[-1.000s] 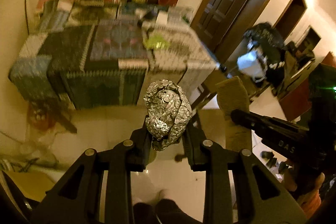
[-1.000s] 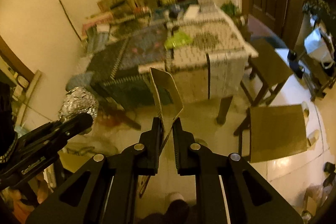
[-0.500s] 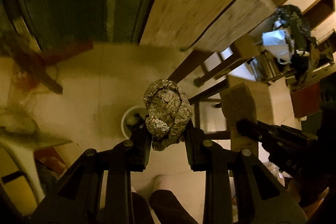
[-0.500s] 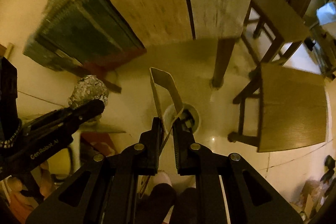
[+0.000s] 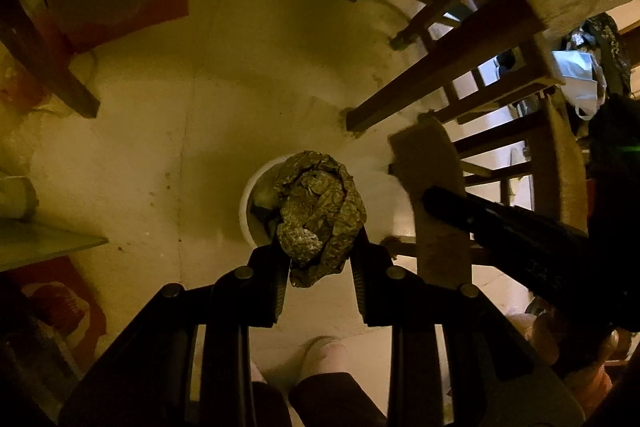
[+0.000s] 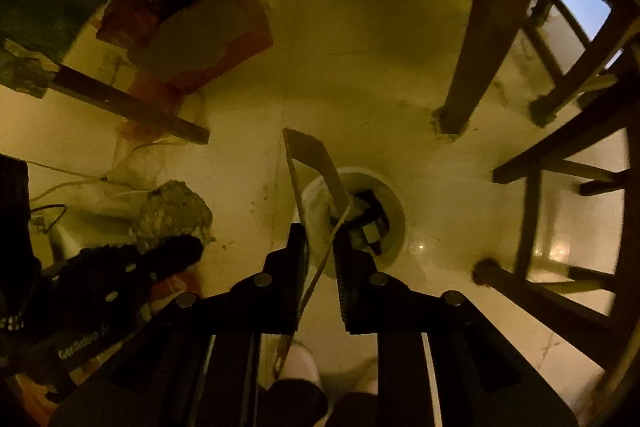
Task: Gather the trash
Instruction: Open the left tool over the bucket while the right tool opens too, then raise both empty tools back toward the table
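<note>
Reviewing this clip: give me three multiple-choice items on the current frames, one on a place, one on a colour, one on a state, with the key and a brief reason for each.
1. Where does the white bin stand?
A. On the tabletop
B. On the floor beside the wooden table leg
C. On a chair seat

2. What colour is the crumpled foil ball?
A. Silvery
B. Bright blue
C. Black

3. How does the cardboard piece sit in the right gripper?
A. Lying flat on the floor, away from the gripper
B. Already deep inside the bin
C. Between jaws that are opening, over the bin

Key: 1 B, the bin's rim rests on pale floor tiles near the leg. 2 A, the foil held in the left gripper shows metallic creases. 3 C, a gap shows beside the card, and it stands above the bin's mouth.
</note>
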